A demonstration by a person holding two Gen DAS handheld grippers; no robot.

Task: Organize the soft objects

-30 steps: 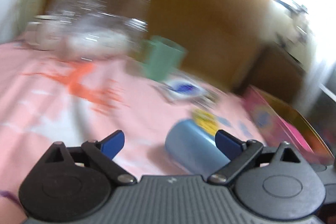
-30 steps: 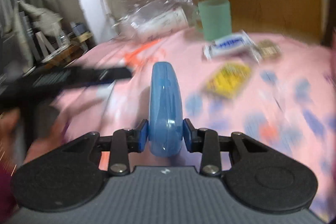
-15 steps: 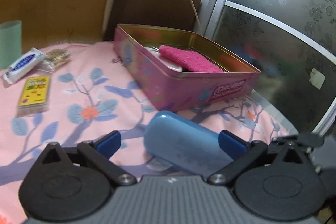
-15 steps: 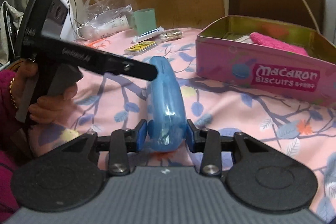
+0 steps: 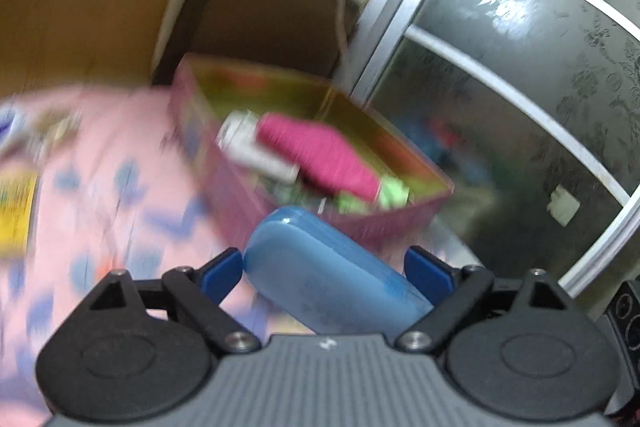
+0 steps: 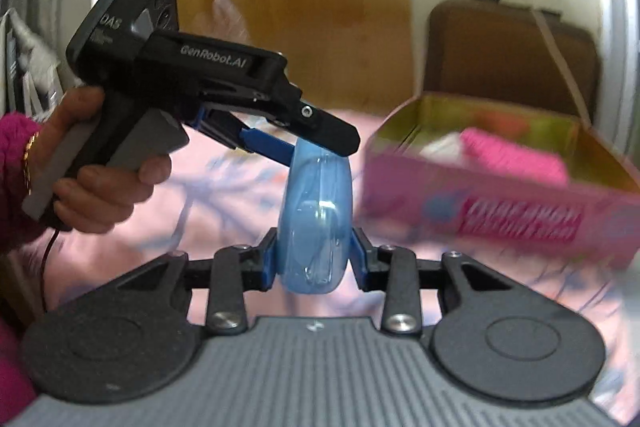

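A blue oval case stands on edge between the pads of my right gripper, which is shut on it and holds it above the pink cloth. In the left wrist view the same case lies across the wide gap of my left gripper, whose jaws are open around its far end. The left gripper shows from the side in the right wrist view, its fingers at the top of the case. The pink biscuit tin stands open just beyond, holding a magenta cloth.
The tin also holds a white tube and green items. A flowered pink cloth covers the table. A yellow packet lies at the left. A brown chair back and a glass sliding door stand behind.
Both grippers have lifted with the blue case and moved closer to the tin, now seen from higher up. The left gripper's fingers have closed in around the case's far end.
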